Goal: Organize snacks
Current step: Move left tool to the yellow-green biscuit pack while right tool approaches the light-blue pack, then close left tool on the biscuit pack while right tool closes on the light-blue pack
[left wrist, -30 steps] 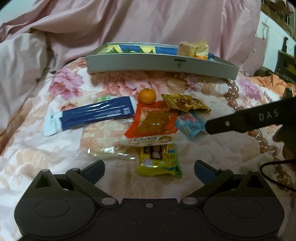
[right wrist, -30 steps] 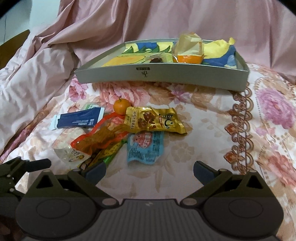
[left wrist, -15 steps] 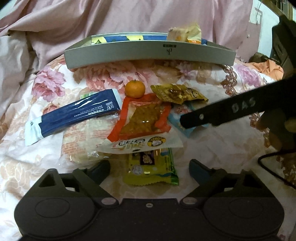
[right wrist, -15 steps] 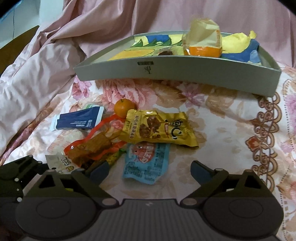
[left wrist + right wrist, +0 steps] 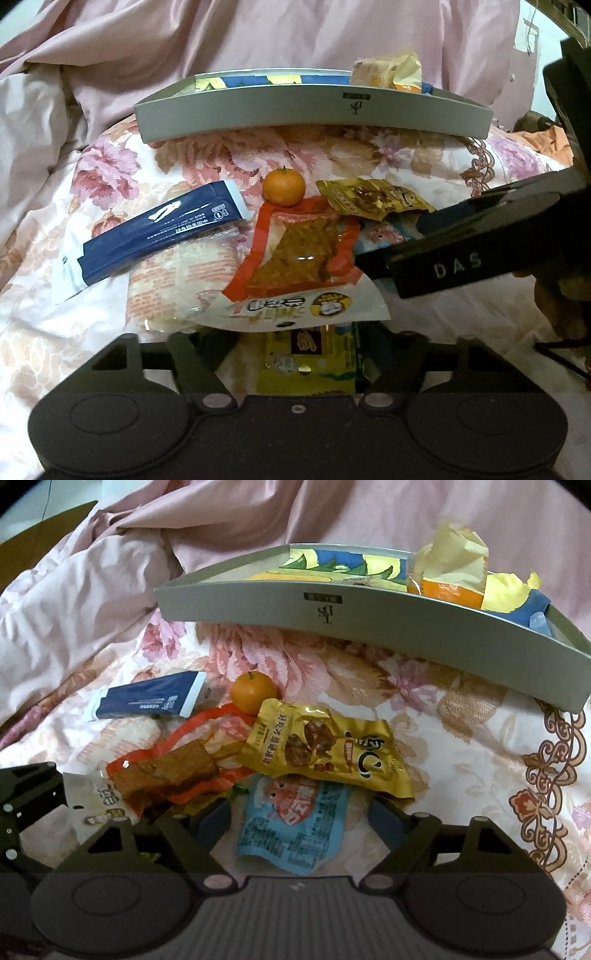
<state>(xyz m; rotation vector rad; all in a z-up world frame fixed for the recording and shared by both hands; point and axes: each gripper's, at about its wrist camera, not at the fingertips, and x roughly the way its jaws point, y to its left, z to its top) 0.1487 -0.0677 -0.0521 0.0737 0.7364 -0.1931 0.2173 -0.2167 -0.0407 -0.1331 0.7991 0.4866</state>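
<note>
Closer to the snack pile than a second ago, both views: packets now larger and lower in frame, grey tray (image 5: 314, 110) nearer the top. Right hand-held gripper (image 5: 299, 823) also further in over the pile, seen from the left wrist view as a dark finger marked DAS (image 5: 454, 258) crossing above the light blue packet (image 5: 291, 830).

Left hand-held gripper (image 5: 295, 350) low over the yellow-green packet (image 5: 310, 365), jaws closing, packet lying between the two fingers; cannot tell whether the pads press on it, tips being hidden under the orange-edged packet (image 5: 303, 266). Right hand-held gripper jaws closing too, straddling the light blue packet, blue pads standing clear of its edges, nothing grasped.

On the floral bedspread (image 5: 461, 746): small orange fruit (image 5: 283, 187) at the far edge of the pile, touching the orange-edged packet. Gold packet (image 5: 325, 749) resting partly on the light blue one and just beside the fruit. Dark blue packet (image 5: 147, 236) off to the left, tilted, overlapping a clear wrapper with pale contents (image 5: 181, 273). Yellow-green packet tucked under the near end of the orange-edged one.

Tray beyond the pile, well apart from it, holding a cream-and-orange wrapped snack (image 5: 450, 568) at its right end. Pink sheet (image 5: 92, 590) bunched behind and to the left.
</note>
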